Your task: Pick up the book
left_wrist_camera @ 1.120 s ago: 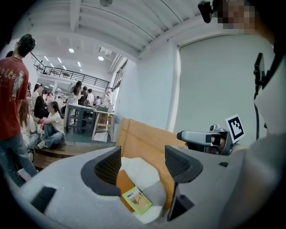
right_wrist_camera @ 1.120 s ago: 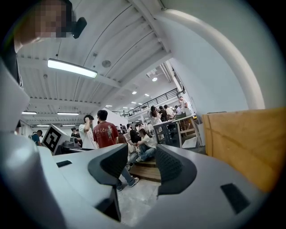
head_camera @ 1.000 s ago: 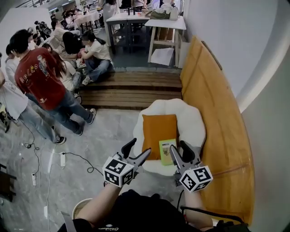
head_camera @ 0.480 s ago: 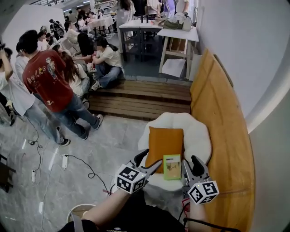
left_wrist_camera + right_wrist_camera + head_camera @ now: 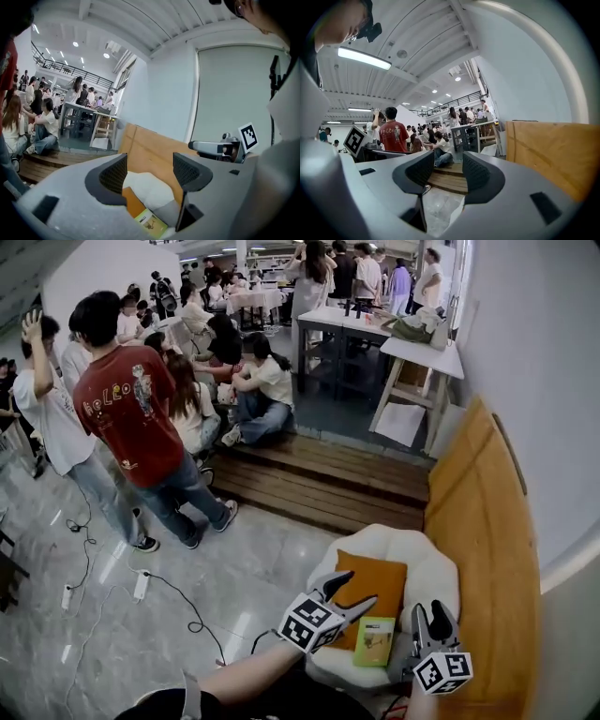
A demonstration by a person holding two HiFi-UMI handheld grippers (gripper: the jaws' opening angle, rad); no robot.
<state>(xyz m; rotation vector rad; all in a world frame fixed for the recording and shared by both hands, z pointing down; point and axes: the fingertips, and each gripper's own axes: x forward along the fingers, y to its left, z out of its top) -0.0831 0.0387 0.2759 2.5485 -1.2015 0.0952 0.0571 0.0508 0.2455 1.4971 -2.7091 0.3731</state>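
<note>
A green book (image 5: 375,641) lies on a round white seat cushion (image 5: 427,568), next to an orange pillow (image 5: 375,585). My left gripper (image 5: 349,594) hovers just left of the book, over the pillow's near edge, open and empty. My right gripper (image 5: 430,617) hangs just right of the book, its fingers close together and holding nothing. In the left gripper view the book (image 5: 151,222) shows low between the jaws of the left gripper (image 5: 150,172), and the pillow (image 5: 133,203) lies beside it. The right gripper (image 5: 450,171) points past the seat toward the wooden steps.
A curved wooden bench back (image 5: 478,549) wraps the seat on the right. Wooden steps (image 5: 319,486) lie beyond it. A person in a red shirt (image 5: 131,409) and several others stand or sit at the left. Tables (image 5: 412,345) stand at the back; cables (image 5: 178,601) trail on the floor.
The head view has swung up and left, so the seat and book now sit low at the right. Both grippers moved along with it, still flanking the book. Their jaws look unchanged.
</note>
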